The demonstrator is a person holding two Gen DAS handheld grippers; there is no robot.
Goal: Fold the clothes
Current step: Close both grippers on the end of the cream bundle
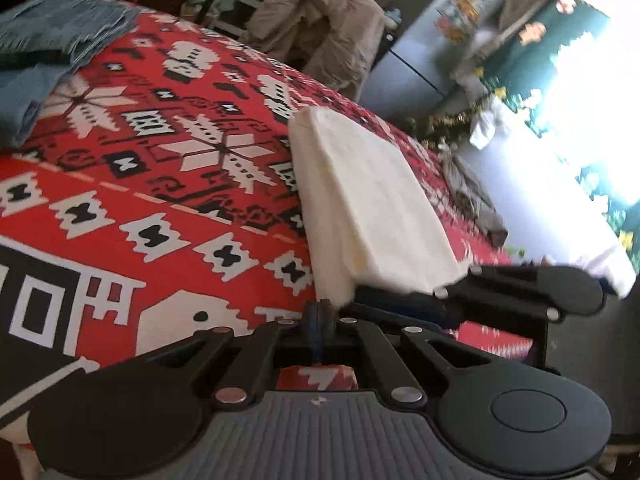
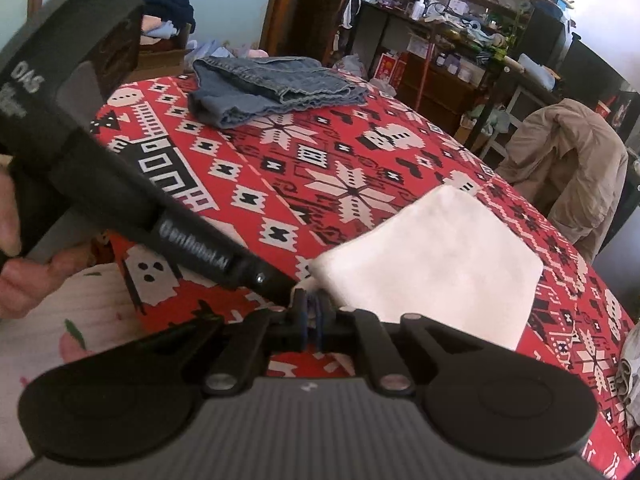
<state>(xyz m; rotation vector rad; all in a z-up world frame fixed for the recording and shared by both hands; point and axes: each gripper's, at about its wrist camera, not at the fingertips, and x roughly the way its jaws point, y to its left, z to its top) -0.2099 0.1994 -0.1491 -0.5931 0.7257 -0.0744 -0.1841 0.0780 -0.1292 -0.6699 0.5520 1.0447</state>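
The left gripper [image 1: 318, 312] has its fingers clenched on the near corner of a folded white cloth [image 1: 368, 200]. The right gripper [image 2: 312, 306] sits at the cloth's [image 2: 432, 264] near edge, fingers almost together, a sliver of gap between them; whether they pinch the fabric cannot be told. Both grippers meet at the same near edge, the left one's black body crossing the right camera's view, held by a hand [image 2: 16, 248]. The cloth lies on a red patterned bed cover [image 1: 160, 208], its long axis running away from the fingers. Folded blue jeans [image 2: 276, 88] rest well apart at the far side. A beige jacket [image 2: 572, 176] drapes over a chair beyond the bed.
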